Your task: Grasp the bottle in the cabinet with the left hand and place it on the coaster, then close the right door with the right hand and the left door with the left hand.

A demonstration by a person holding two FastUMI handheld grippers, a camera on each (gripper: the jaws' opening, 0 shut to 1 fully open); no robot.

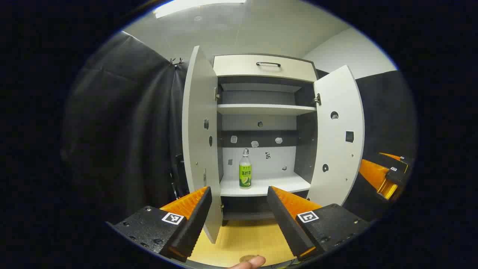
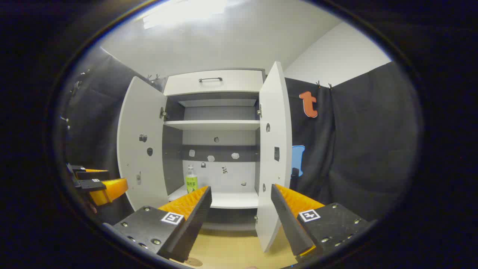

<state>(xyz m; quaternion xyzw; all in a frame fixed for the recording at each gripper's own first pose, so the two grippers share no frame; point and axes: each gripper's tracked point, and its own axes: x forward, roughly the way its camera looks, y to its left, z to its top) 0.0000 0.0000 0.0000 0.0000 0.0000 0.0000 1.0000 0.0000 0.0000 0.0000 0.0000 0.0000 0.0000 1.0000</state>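
White lower shelf [image 1: 283,185], bottle [image 1: 245,170] standing upright

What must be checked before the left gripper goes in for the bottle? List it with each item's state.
1. Both white cabinet doors, left and right, stand open: ok.
2. Clear plastic bottle with green label is upright on the lower white shelf: ok.
3. Left gripper is open and empty: ok.
4. Bottle lines up between its fingers: ok.
5. Right gripper is open, off to the side: ok.
6. Round tan coaster on the wooden tabletop is unobstructed: cannot tell, cut off at the edge.
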